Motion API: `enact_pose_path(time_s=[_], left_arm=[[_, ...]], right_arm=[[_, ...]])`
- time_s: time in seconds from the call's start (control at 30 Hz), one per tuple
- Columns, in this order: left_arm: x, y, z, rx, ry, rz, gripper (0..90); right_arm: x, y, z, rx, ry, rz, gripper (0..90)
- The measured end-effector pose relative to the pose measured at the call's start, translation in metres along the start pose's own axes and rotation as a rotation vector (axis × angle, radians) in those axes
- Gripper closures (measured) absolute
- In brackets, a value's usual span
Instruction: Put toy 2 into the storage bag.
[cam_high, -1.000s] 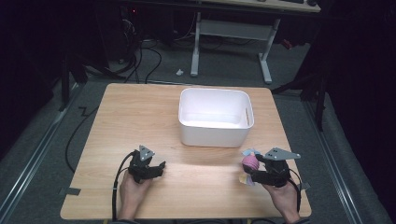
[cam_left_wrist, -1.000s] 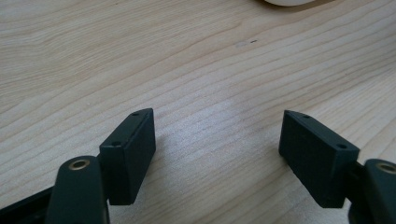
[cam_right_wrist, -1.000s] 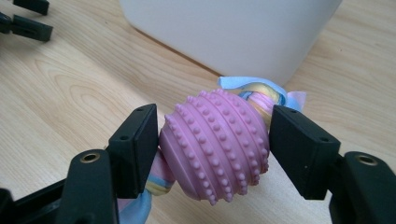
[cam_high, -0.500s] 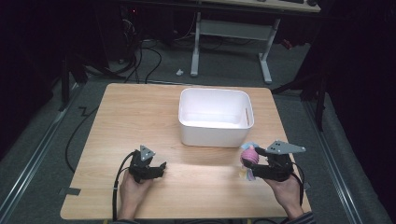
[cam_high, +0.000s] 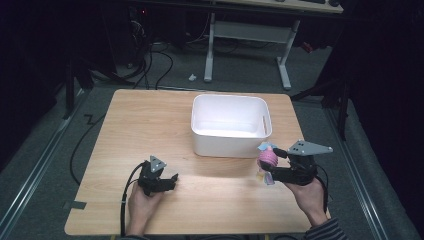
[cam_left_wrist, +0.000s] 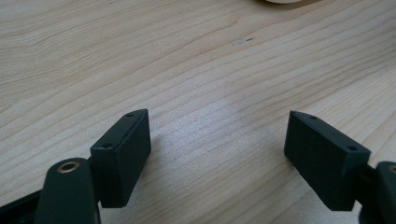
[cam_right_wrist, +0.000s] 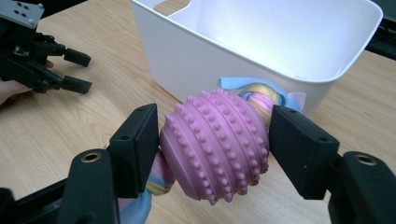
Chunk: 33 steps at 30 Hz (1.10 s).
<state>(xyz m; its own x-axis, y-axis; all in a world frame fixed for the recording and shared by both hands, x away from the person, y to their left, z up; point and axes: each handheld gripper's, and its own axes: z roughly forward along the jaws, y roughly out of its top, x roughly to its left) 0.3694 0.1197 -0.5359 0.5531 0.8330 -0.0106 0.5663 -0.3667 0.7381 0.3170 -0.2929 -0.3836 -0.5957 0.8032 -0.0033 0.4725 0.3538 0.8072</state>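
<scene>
— So, where's the toy relative to the white bin (cam_high: 231, 127)?
— My right gripper (cam_right_wrist: 215, 140) clamps the pink knobbed rope toy (cam_right_wrist: 215, 143) just beside its near right corner; my left gripper (cam_left_wrist: 217, 154) gapes empty.

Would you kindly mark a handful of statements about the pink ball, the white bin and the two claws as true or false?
1. The right claw is shut on the pink studded ball. True.
2. The ball lies inside the white bin. False: it is held outside the bin, near its front right corner.
3. The left claw holds a cloth. False: its jaws stand open over the bare wooden table.
4. The bin looks empty in the high view. True.
5. Pastel fabric strips are attached to the ball. True.
</scene>
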Motion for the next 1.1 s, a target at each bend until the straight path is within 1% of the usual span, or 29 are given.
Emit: enact_pose_path(time_s=[0.17, 0.3, 0.53, 0.67, 0.83, 1.03, 1.1], left_arm=[[0.000, 0.000, 0.000, 0.000, 0.000, 0.000, 23.1], [0.000, 0.000, 0.000, 0.001, -0.002, 0.002, 22.7], [0.000, 0.000, 0.000, 0.001, -0.003, 0.003, 22.1], [0.000, 0.000, 0.000, 0.001, -0.004, 0.003, 21.8], [0.000, 0.000, 0.000, 0.002, -0.005, 0.003, 21.4], [0.000, 0.000, 0.000, 0.006, -0.007, 0.006, 20.2], [0.000, 0.000, 0.000, 0.006, -0.008, 0.006, 20.1]], right_arm=[[-0.001, 0.010, -0.001, 0.004, 0.010, -0.019, 35.0], [-0.003, 0.018, -0.002, -0.001, 0.023, -0.019, 35.0], [-0.005, 0.034, -0.003, 0.004, 0.022, -0.042, 35.0], [-0.009, 0.044, -0.003, -0.004, 0.026, -0.036, 35.1], [-0.012, 0.054, -0.001, -0.004, 0.025, -0.042, 35.1], [-0.017, 0.063, 0.004, -0.004, 0.022, -0.033, 35.1], [-0.018, 0.066, 0.006, 0.003, 0.023, -0.037, 35.2]])
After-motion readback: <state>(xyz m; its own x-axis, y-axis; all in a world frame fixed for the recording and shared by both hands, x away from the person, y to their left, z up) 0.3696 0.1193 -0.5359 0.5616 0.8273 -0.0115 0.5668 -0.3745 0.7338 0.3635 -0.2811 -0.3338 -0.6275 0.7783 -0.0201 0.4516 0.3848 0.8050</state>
